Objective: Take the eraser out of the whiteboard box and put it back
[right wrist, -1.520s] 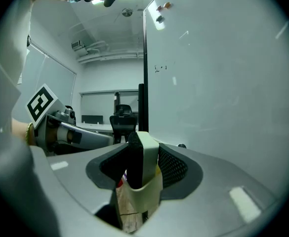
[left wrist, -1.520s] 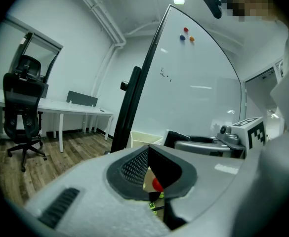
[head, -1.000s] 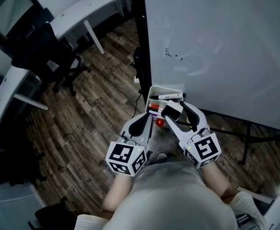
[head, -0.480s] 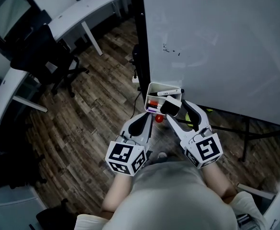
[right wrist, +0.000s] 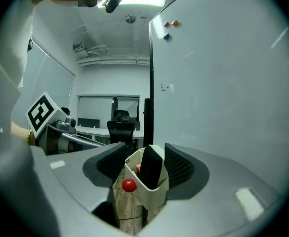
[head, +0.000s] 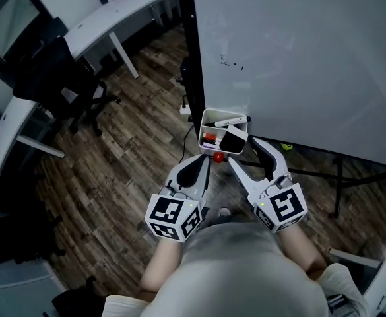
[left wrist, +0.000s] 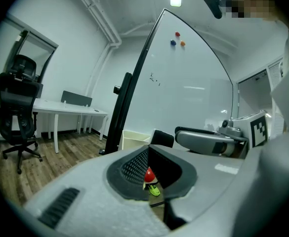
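Whiteboard (head: 298, 58): a box (head: 209, 120) hangs at its lower left corner.
Left gripper (head: 204, 160): jaws closed to a slit, empty.
Right gripper (head: 244, 152): jaws spread wide, tips just beside the box (gripping nothing).
Eraser (head: 233, 139): black, tilted inside the box's right end.

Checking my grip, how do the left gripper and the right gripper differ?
The grey left gripper has its jaws together on nothing; the grey right gripper has them wide apart. The right one points at the white box holding the black eraser; the left one points beside it. Both carry marker cubes.
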The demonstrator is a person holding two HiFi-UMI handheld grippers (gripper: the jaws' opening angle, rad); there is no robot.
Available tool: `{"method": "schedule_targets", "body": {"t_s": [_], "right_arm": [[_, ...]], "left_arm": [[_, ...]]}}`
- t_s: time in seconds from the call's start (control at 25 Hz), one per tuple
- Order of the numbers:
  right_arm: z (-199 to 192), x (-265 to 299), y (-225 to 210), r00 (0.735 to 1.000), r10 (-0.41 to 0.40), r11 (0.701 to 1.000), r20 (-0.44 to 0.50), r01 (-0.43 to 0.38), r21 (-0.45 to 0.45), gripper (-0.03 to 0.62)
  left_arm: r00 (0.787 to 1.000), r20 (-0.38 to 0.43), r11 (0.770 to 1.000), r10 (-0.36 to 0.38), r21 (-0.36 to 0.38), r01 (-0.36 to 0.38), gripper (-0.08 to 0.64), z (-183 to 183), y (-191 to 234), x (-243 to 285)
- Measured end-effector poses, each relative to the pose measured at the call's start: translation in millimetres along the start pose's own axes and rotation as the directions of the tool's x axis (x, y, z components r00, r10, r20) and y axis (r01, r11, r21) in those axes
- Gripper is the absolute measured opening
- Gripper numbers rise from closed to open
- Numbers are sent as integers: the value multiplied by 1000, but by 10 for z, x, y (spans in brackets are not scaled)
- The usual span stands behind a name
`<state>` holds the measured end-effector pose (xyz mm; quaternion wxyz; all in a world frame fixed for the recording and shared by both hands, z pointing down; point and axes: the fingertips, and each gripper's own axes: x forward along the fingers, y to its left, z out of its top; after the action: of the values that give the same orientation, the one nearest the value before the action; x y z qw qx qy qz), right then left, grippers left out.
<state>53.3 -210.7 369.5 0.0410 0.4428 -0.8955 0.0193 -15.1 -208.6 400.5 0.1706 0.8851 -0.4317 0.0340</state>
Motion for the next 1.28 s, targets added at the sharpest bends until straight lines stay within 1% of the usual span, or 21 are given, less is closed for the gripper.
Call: {"method": "schedule_targets", "body": {"t_s": [0.24,0.44,0.56,0.84,1.0,1.28], "right_arm": [[47,-62,101,1000,5,1000,15,-5,3,229],[81,-113,183,1000,1,1000,27,-1,6,195],[95,-149,216,1000,-21,1000,16,21,0,152],[123,-236,379,999,-20,1000,42,20,-14,46],[131,-290,443,998,-39,999,50,40,-16,11],[151,-407,566,996,-79,997,38,79,-14,5]], "left_arm": [[1000,-3,1000,-5,2,5,5,-23,-26,-86],[1000,-2,1000,-9,3,9,5,-33,-41,-165],[1000,-3,1000,-14,5,14,5,-39,-53,-217],[1000,-5,999,-31,13,31,5,-65,-92,-334],[999,-9,999,-45,17,45,5,-87,-118,-396],[997,-9,997,-73,23,73,5,-115,-183,-530]]}}
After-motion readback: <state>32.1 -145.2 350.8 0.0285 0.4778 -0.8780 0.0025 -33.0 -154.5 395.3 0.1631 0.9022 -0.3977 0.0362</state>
